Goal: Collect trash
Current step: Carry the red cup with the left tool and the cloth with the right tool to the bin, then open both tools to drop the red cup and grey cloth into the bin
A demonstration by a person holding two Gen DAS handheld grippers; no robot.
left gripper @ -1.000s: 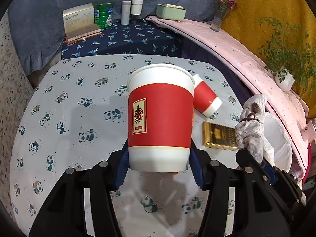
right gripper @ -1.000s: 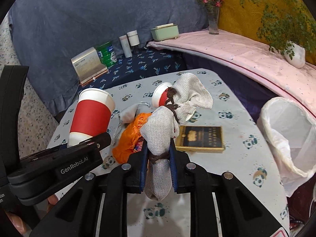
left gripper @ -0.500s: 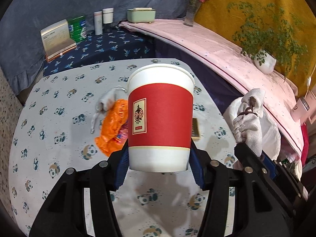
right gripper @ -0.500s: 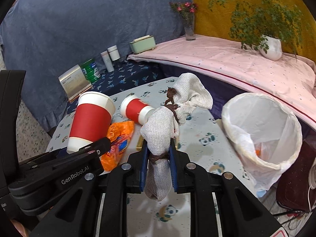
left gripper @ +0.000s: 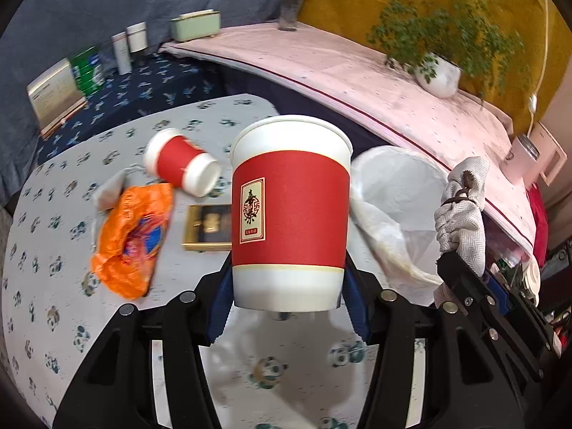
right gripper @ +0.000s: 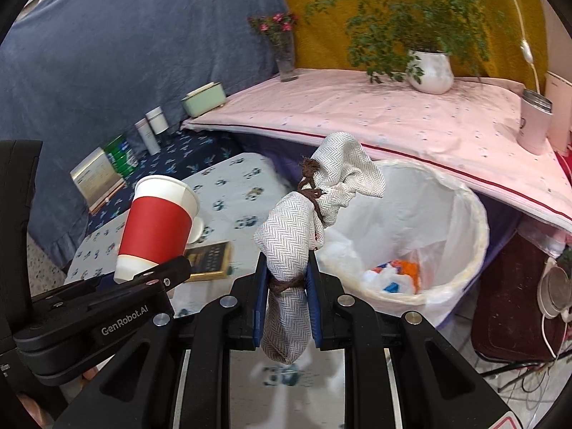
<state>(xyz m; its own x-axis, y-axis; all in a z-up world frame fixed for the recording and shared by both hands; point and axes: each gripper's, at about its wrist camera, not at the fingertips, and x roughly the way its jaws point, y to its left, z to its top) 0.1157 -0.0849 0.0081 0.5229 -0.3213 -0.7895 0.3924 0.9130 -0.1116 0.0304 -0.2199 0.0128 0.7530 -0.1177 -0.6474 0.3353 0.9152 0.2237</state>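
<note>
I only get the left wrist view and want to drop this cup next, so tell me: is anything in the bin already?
Observer: Yes. The right wrist view looks into the bin: an orange and blue wrapper lies at the bottom on white plastic.
Operator: Is the right tool truly clamped on that cloth pouch?
Observer: Yes, the right tool is shut on the cloth pouch, pads squeezing its lower part.
</note>
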